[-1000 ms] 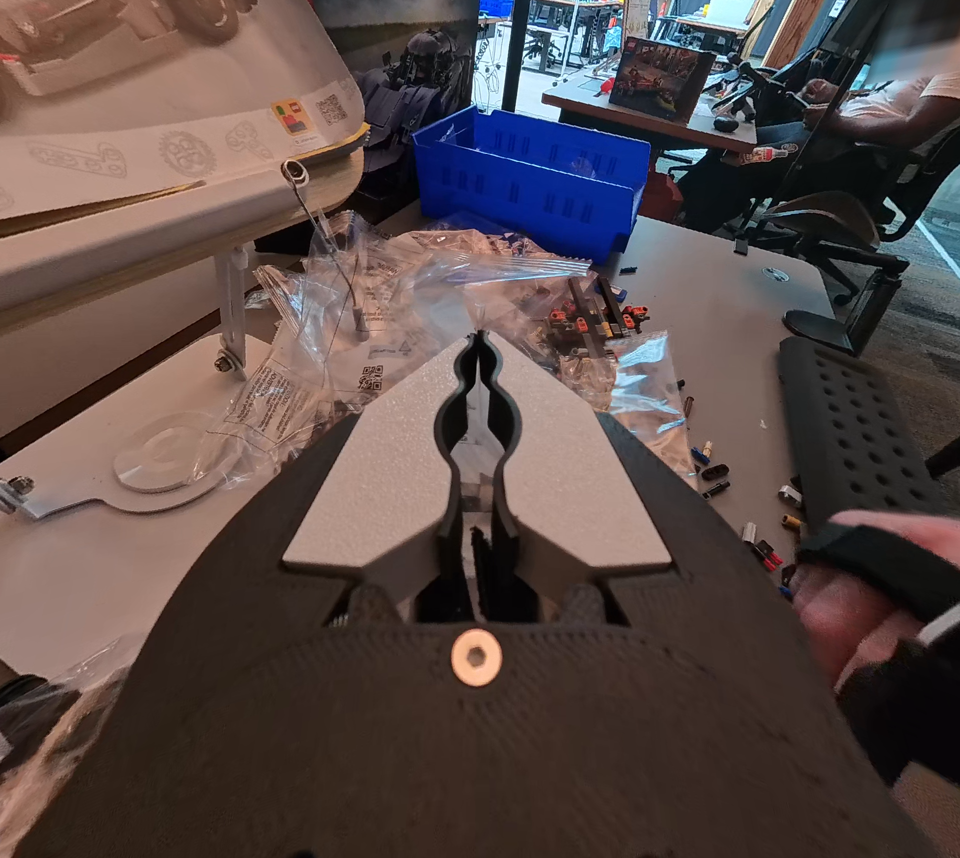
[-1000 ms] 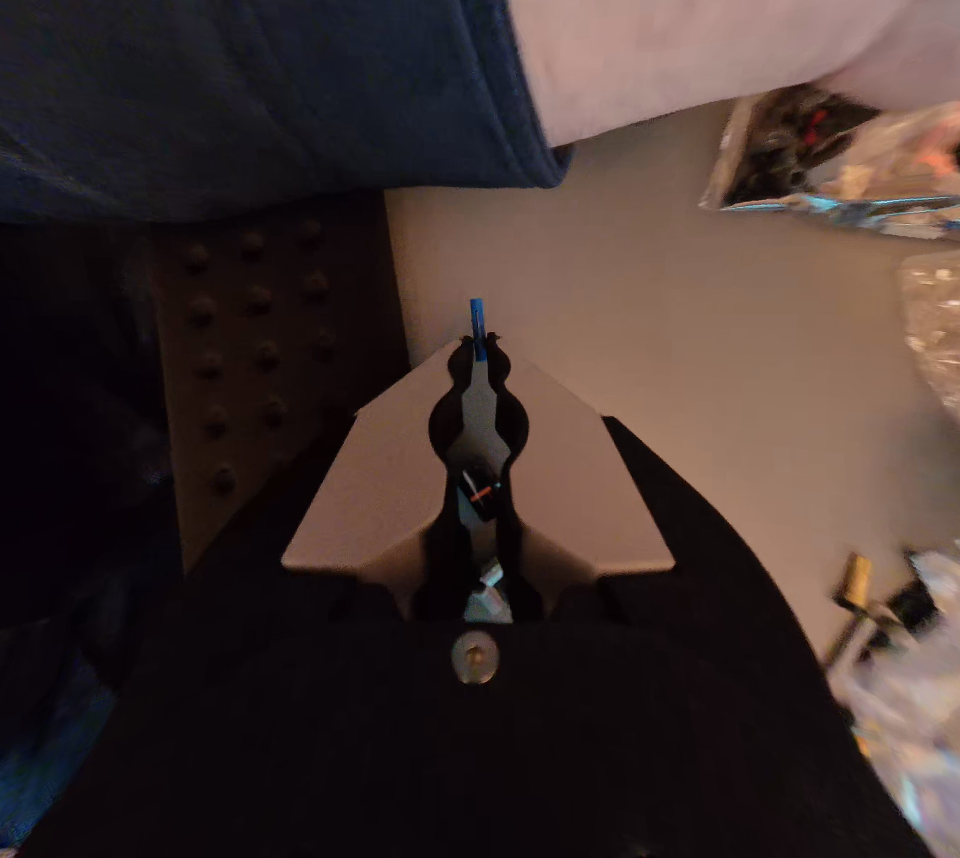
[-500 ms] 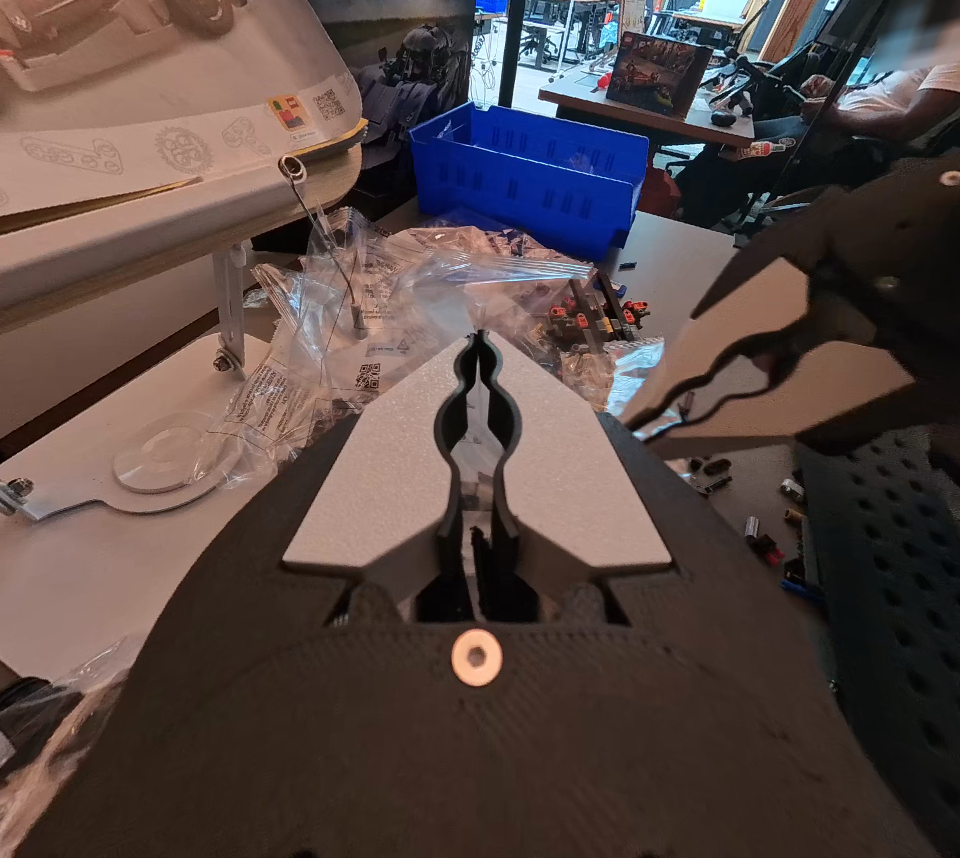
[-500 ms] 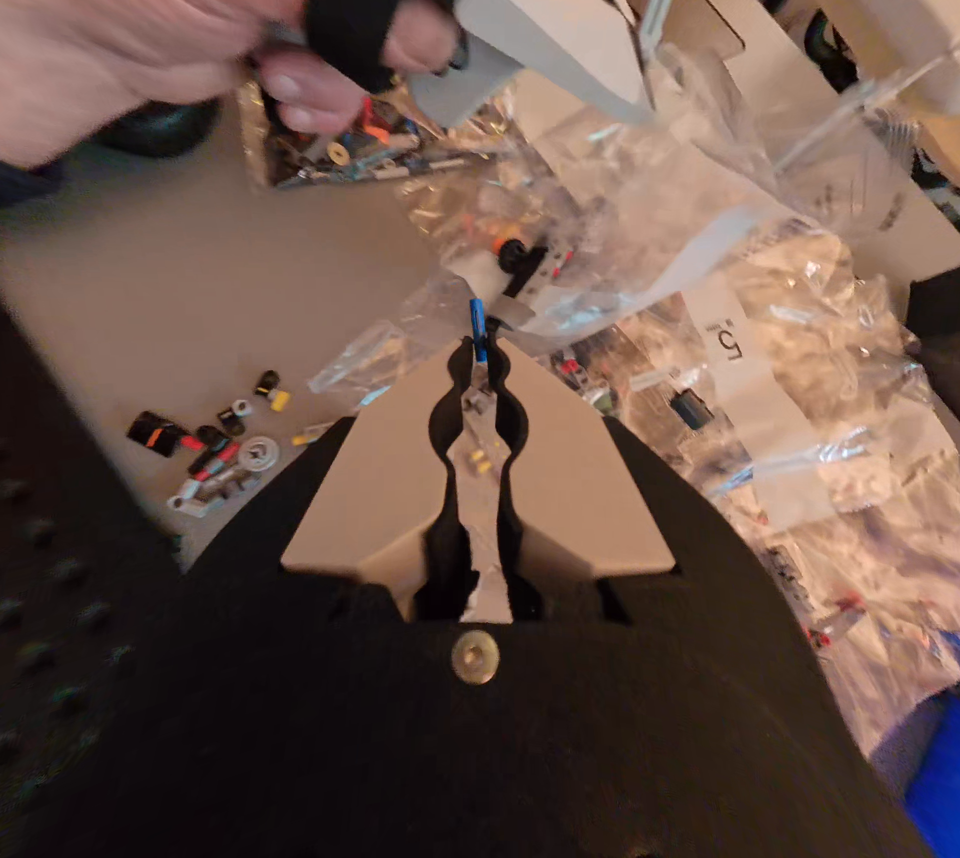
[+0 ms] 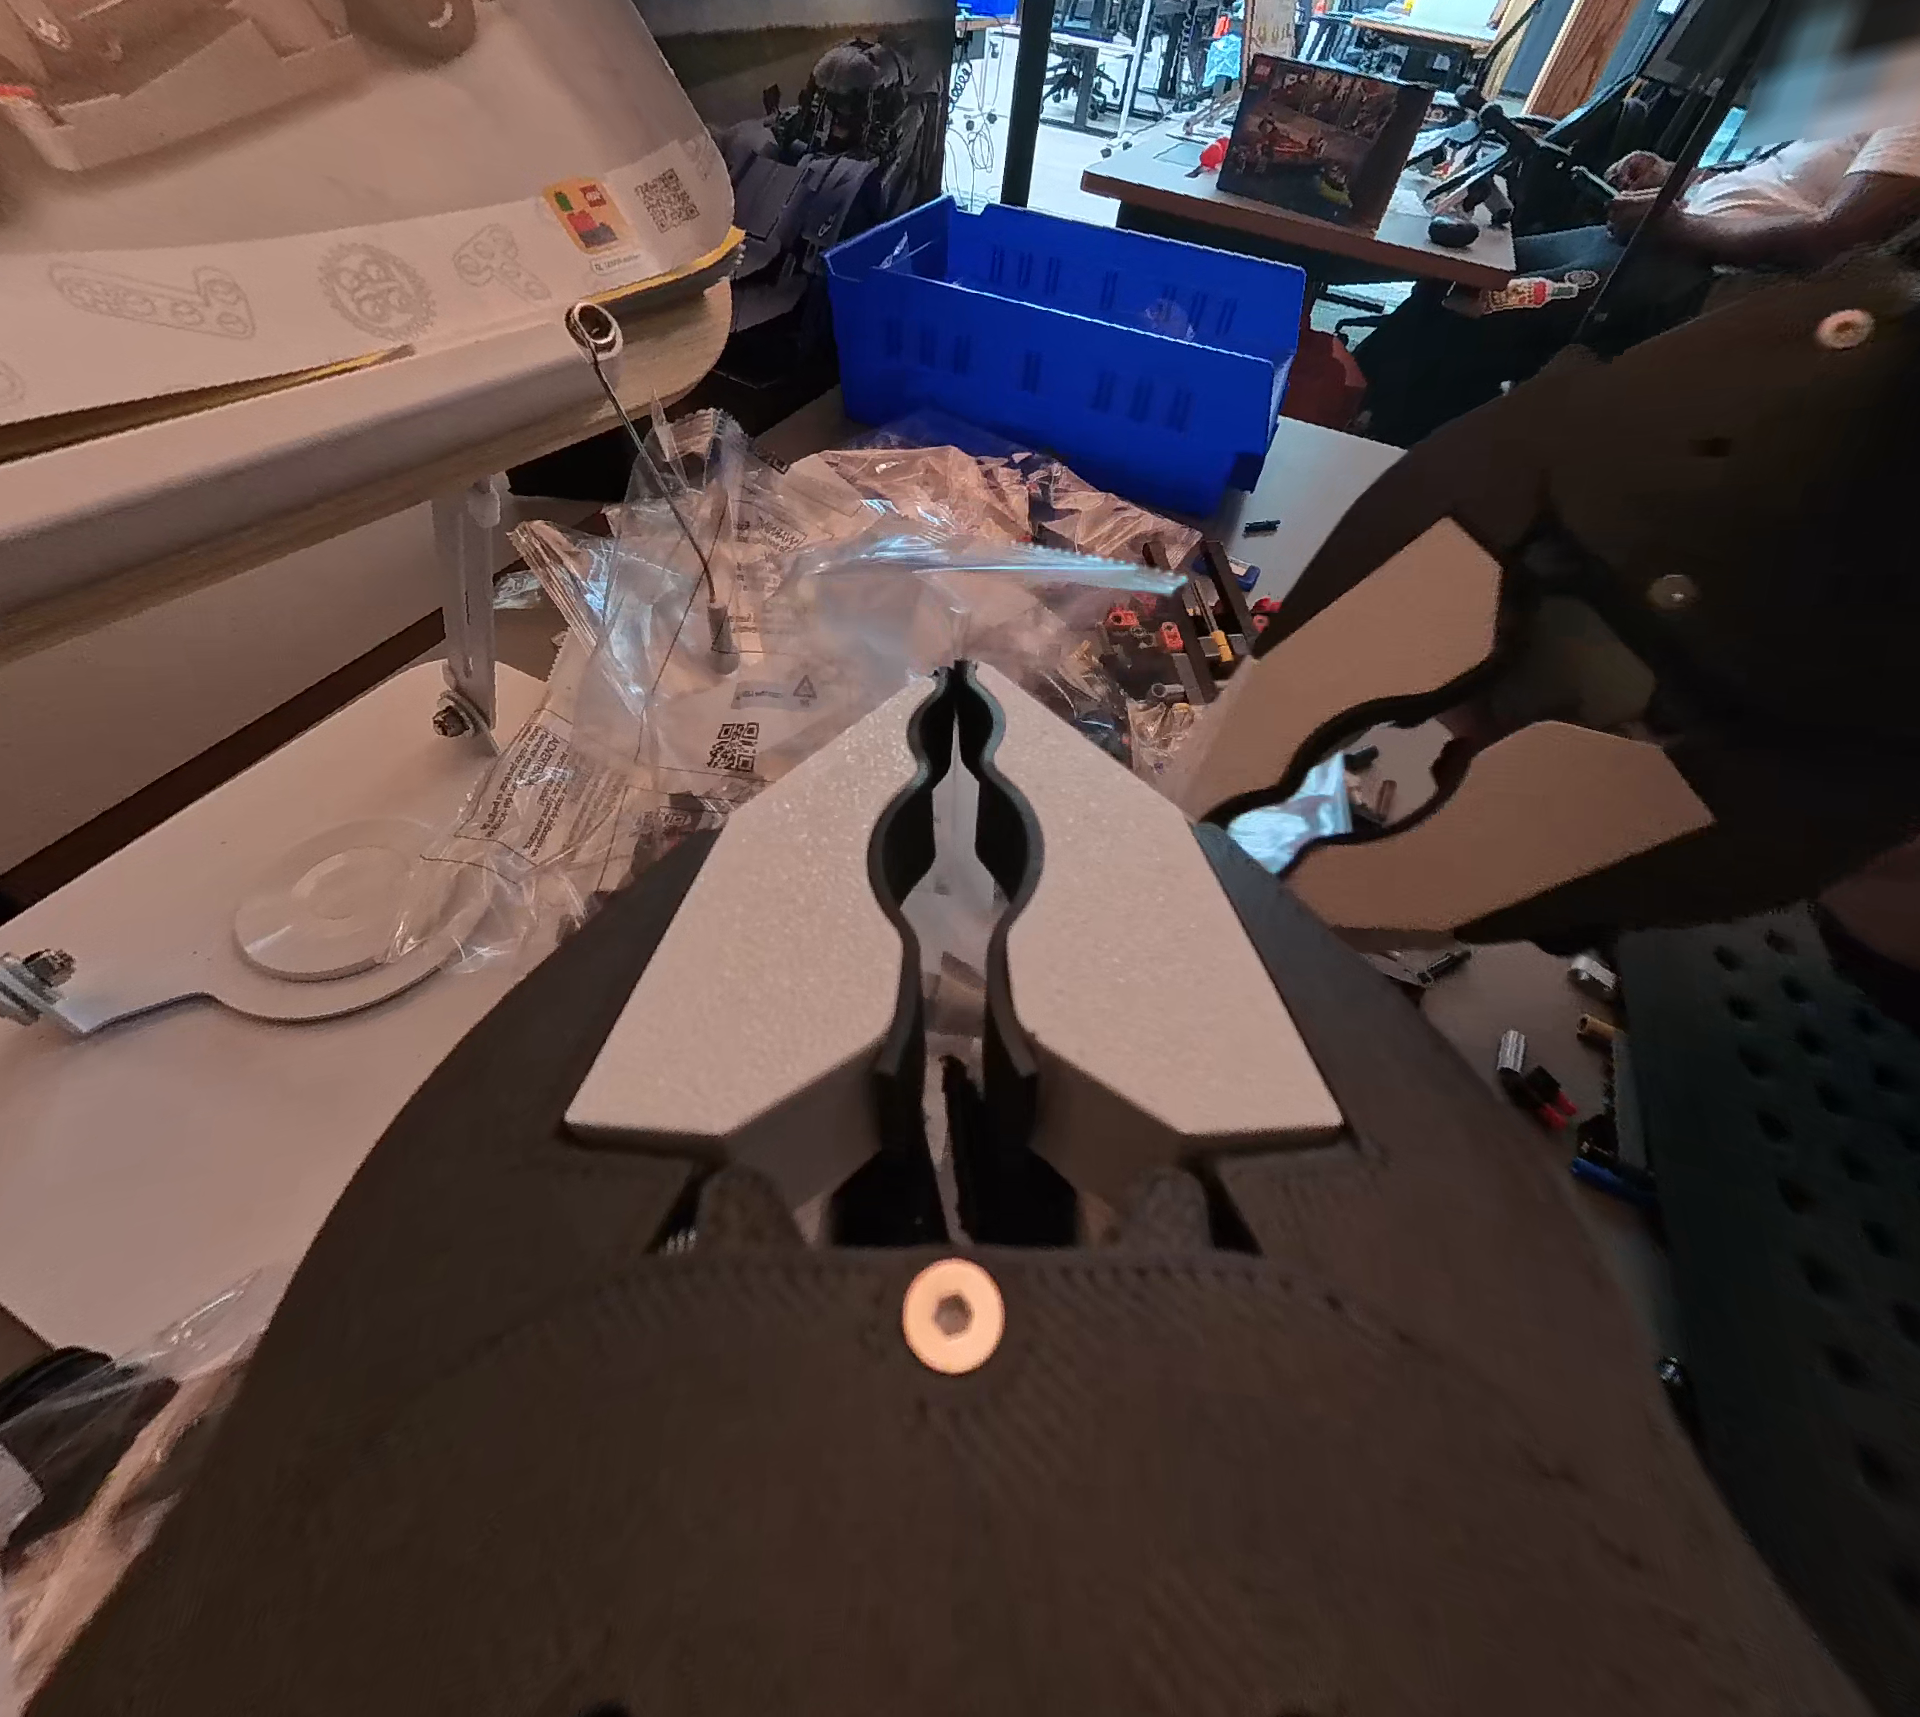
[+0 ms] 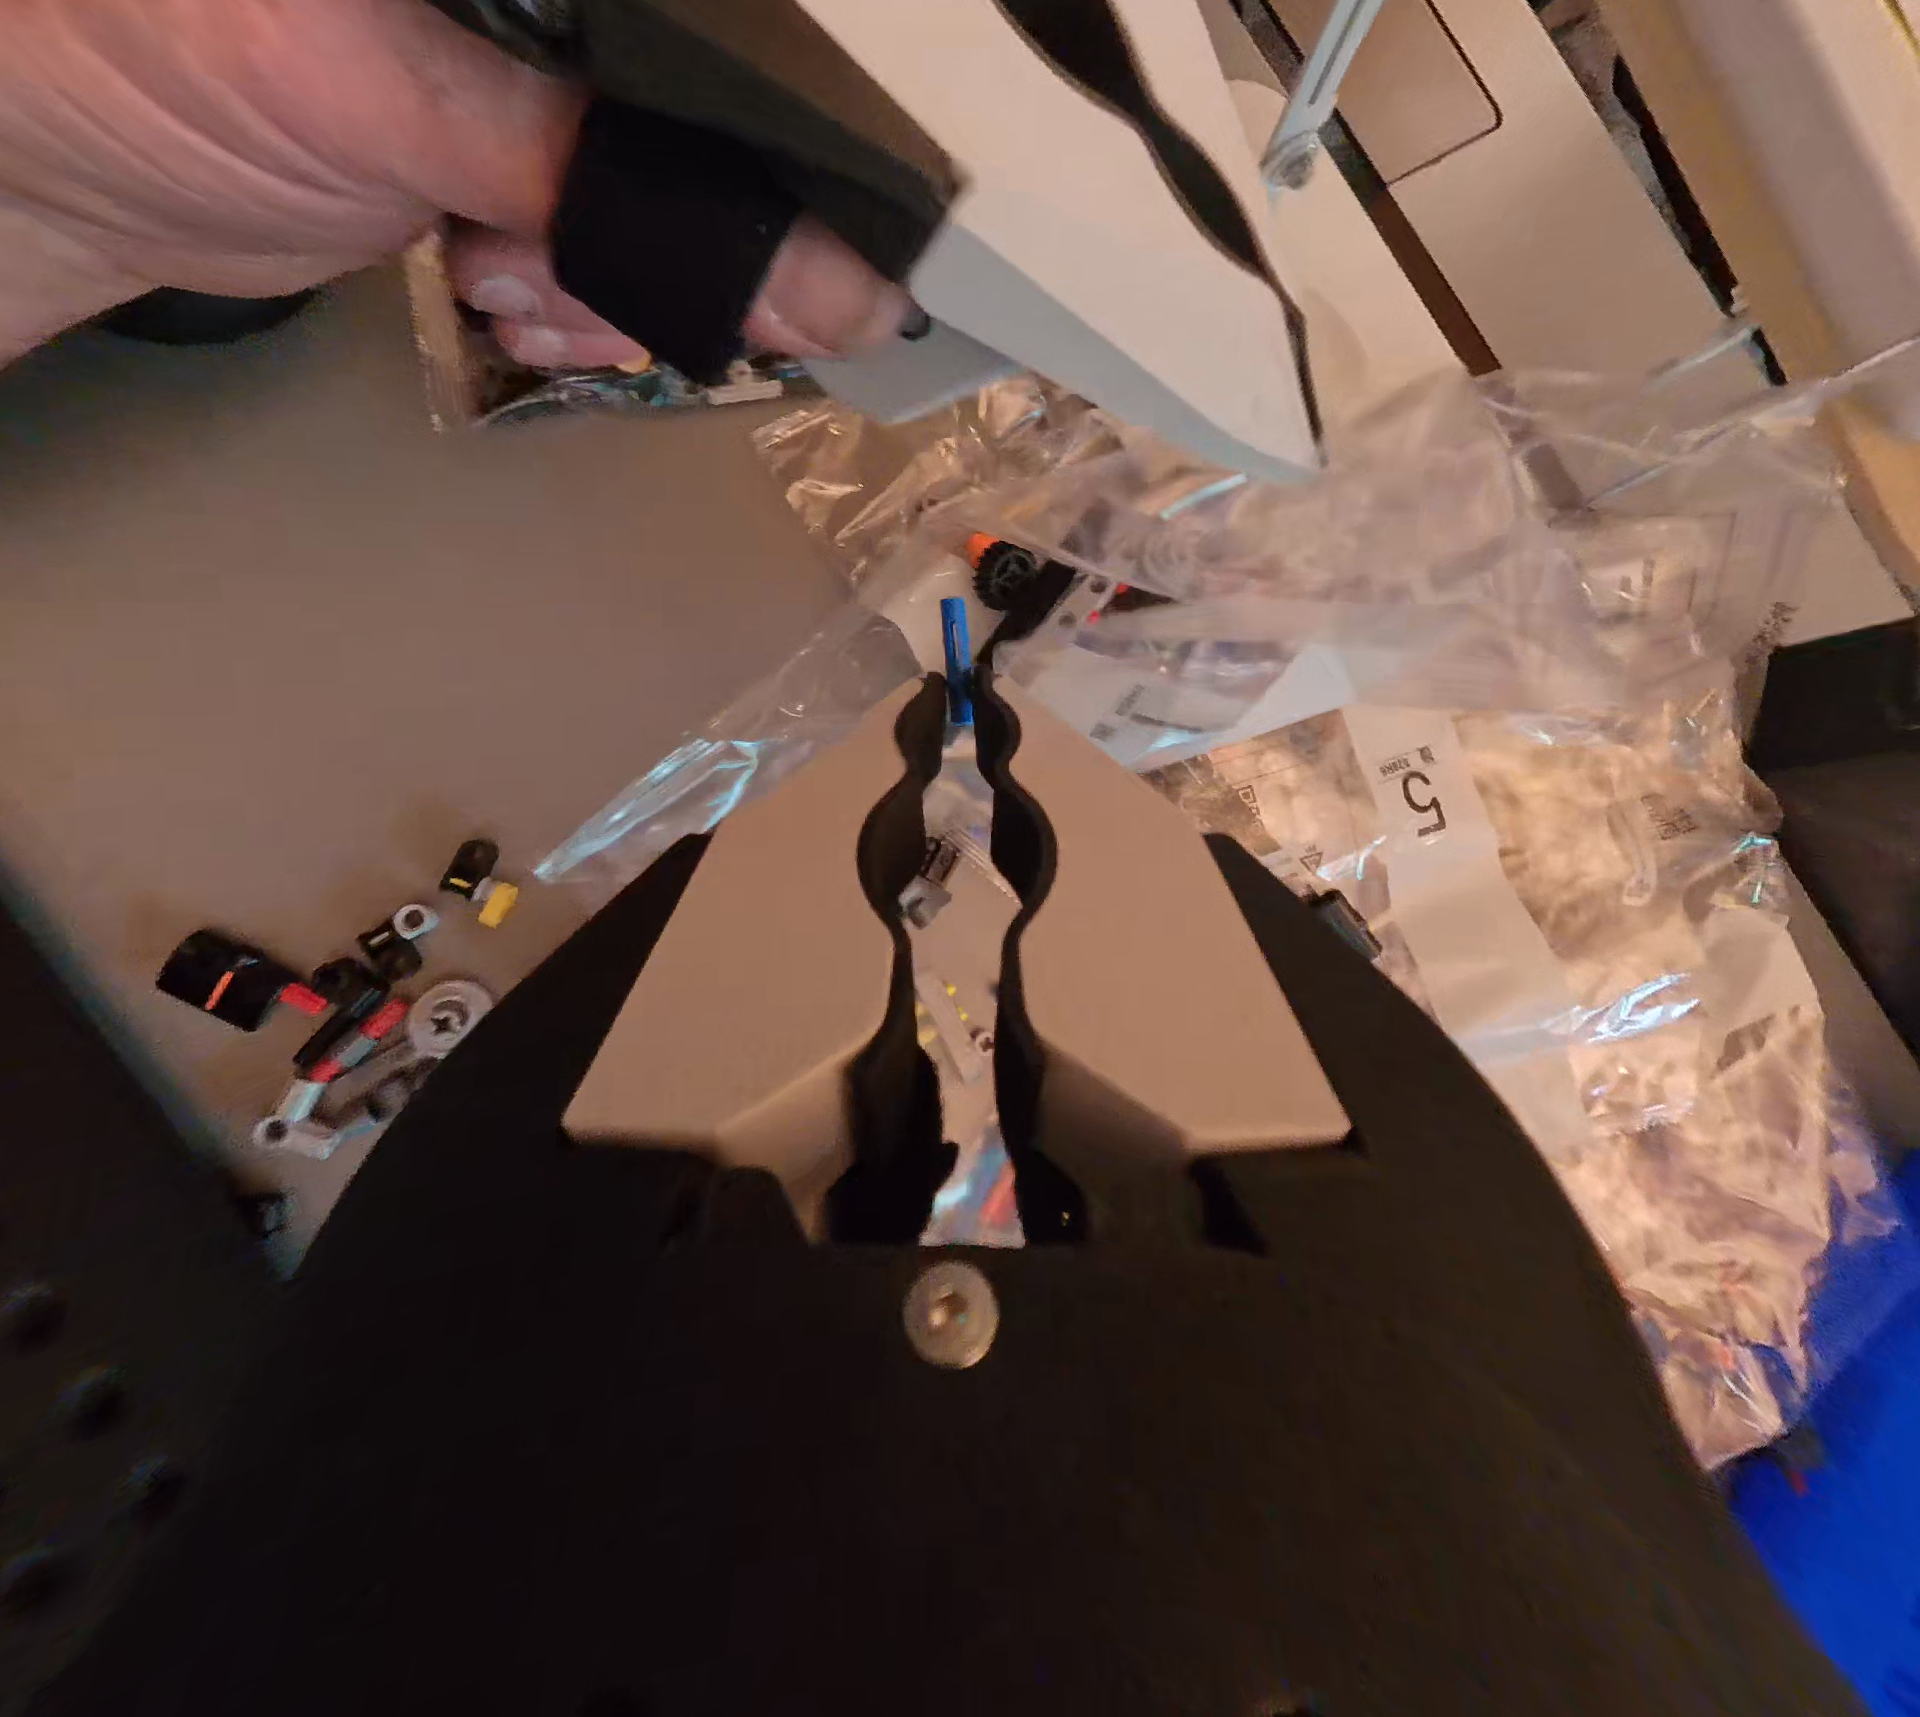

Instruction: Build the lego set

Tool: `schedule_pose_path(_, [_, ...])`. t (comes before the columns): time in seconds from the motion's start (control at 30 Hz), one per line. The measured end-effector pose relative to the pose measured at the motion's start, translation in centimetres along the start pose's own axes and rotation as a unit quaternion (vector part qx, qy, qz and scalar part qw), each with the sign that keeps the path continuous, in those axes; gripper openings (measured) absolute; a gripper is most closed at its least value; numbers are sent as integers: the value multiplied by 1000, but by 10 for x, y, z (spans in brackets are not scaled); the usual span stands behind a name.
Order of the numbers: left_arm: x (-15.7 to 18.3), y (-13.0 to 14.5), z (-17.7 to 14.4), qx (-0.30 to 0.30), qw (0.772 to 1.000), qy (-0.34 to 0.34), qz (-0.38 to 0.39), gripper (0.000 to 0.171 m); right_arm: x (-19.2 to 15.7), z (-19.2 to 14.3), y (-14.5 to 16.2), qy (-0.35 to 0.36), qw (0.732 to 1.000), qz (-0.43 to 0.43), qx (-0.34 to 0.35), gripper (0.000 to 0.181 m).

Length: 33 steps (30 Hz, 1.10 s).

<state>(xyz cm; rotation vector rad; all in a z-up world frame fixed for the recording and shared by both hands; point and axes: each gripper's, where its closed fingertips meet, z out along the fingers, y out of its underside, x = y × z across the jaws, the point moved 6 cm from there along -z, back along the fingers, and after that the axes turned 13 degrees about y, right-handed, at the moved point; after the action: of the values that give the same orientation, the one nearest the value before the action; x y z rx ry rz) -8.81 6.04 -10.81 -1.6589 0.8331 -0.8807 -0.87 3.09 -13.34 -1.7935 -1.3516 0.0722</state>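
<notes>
Two grippers are being shown, each built of matte black, layer-printed plastic with pale grey, finely grained finger plates whose inner edges are wavy. The left gripper [image 5: 957,680] is being held clenched, its tips meeting with nothing seen between them, above a heap of crinkled clear plastic bags [image 5: 790,628] of lego parts. The right gripper [image 6: 958,678] is being kept closed on one thin blue pin [image 6: 955,644], which is being pinched upright at the very tips and is standing out past them; in the left wrist view the pin cannot be made out.

The left gripper is being gripped by one hand [image 6: 239,109] with a black strap around a finger. On the smooth grey table [image 6: 364,576], a small cluster of loose lego pieces [image 6: 343,992] is lying left of the right gripper: black, red, yellow and grey bits, too small to be counted exactly, with one round grey disc among them. One bag with a white label strip [image 6: 1423,794] is lying to the right.

One glossy instruction booklet [image 5: 312,161] is being propped on a white metal stand [image 5: 312,919] with a round base. One rectangular blue plastic bin [image 5: 1060,358] is standing behind the bags, one dark set box [image 5: 810,5] beyond it. One black perforated mat [image 5: 1787,1148] is lying at the right.
</notes>
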Motion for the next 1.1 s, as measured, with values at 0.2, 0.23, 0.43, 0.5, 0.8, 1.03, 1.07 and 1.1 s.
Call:
schedule_pose_path(0.2, [2,0,2,0,1000,4,1,0,-9,-6,-2,43,994,-80,-58,3])
schedule_pose_path(0.23, [2,-1,2,0,1000,5,2,0,-9,-4,-3,49,993,-85,-62,3])
schedule_pose_path(0.43, [4,0,2,0,1000,8,2,0,2,18,-4,66,994,-56,-73,31])
schedule_pose_path(0.5, [3,0,2,1,1000,8,0,0,2,12,-4,70,994,-55,-57,31])
schedule_pose_path(0.8, [-4,-2,-4,18,1000,2,-9,0,-34,-68,24,-88,991,-98,-18,15])
schedule_pose_path(1.03, [-6,-1,-5,25,1000,-11,-12,0,-56,-49,89,-136,972,-133,-135,22])
schedule_pose_path(1.07, [-7,-1,-4,26,1000,-10,-13,0,-51,-41,96,-112,972,-136,-156,24])
schedule_pose_path(1.1, [-7,0,-4,26,1000,-8,-15,0,-46,-34,103,-93,971,-134,-176,24])
